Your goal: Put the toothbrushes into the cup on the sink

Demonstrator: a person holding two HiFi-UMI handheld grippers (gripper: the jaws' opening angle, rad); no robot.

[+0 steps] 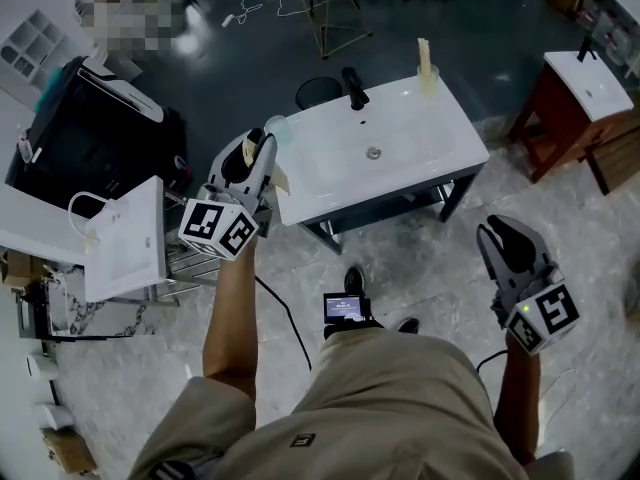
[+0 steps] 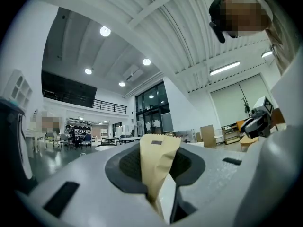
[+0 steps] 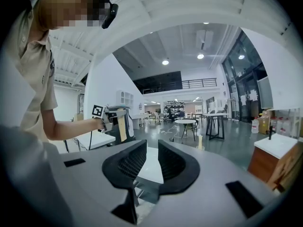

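Nearest the person, the right gripper (image 1: pixel 503 236) hangs low, off the sink's near right corner, its jaws spread with nothing between them. Further out, the left gripper (image 1: pixel 258 156) is raised beside the left edge of the white sink (image 1: pixel 330 163), its jaws pinching a paper-wrapped toothbrush (image 2: pixel 158 162). Just past it, a translucent cup (image 1: pixel 278 128) stands at the sink's far left corner. A black faucet (image 1: pixel 352 86) sits on the far edge, and another wrapped toothbrush (image 1: pixel 427 65) stands at the far right corner.
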